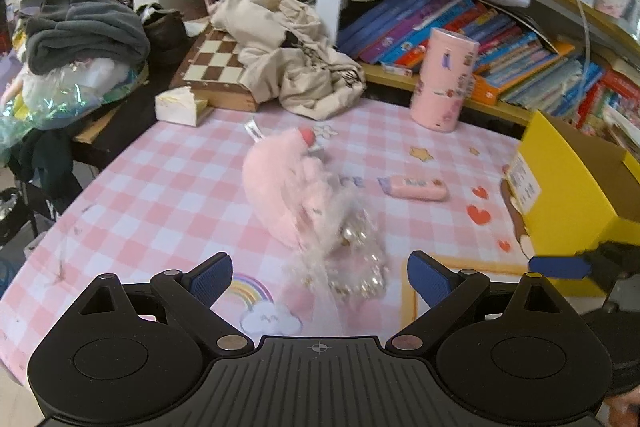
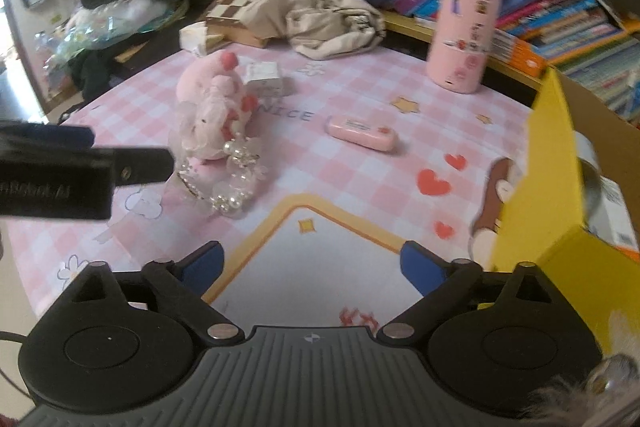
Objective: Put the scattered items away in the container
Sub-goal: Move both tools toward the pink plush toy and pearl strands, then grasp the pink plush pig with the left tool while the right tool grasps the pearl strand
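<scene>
On the counter (image 1: 160, 187), which wears a pink-and-white checked cloth printed with hearts, stars and a rainbow, the scattered items lie ahead of both my tongs. From my left wrist camera, the left tongs (image 1: 320, 277) sit at six o'clock, released, blue pads wide apart with nothing between them. Just beyond them, near the centre, lies a pink plush toy (image 1: 280, 187), blurred, with a beaded pearl trinket (image 1: 360, 267) touching its near end. At three o'clock of the toy rests a small pink case (image 1: 416, 187), lying flat and apart from it. At one o'clock stands a tall pink cylinder tin (image 1: 444, 79), upright near the bookshelf (image 1: 520, 47). The yellow cardboard box (image 1: 572, 183), the container, stands at three o'clock, at the frame's right edge, open on top. At eleven o'clock a chessboard box (image 1: 216, 67) carries a crumpled beige cloth (image 1: 296, 55).

From my right wrist camera, the right tongs (image 2: 310, 263) are at six o'clock, also released, empty over the cloth's white panel. The yellow box fills the three o'clock side, just beside the right pad, with something white inside that I cannot identify. The plush toy sits at eleven o'clock, a small white box (image 2: 264, 77) close behind it, and the other tongs reach in from nine o'clock. All these items are still outside the container.
</scene>
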